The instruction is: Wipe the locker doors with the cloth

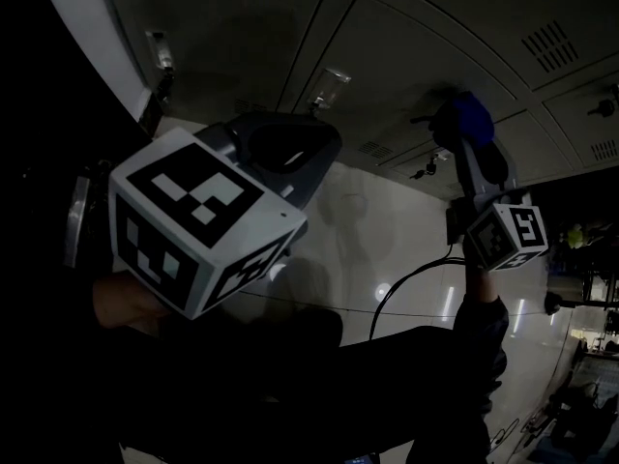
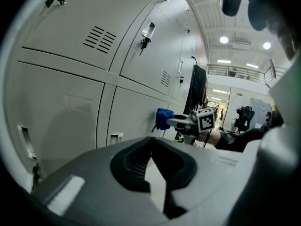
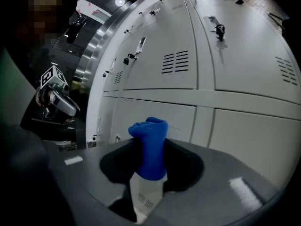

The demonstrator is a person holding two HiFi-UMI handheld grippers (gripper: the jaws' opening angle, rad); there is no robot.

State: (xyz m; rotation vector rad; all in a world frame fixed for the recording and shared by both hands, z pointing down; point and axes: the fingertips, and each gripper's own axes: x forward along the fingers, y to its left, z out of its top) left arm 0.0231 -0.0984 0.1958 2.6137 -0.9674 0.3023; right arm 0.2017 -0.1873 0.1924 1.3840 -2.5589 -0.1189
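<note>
Head view: my left gripper (image 1: 280, 153) hangs near the locker doors (image 1: 387, 46). My right gripper (image 1: 468, 137) holds the blue cloth (image 1: 464, 112) at a door.
Left gripper view: jaws together, nothing between them.
Right gripper view: jaws clamped on the cloth.

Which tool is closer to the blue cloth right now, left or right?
Right. The blue cloth is clamped in the right tool's jaws; the left tool is off to its side, well clear, shut on nothing.
</note>
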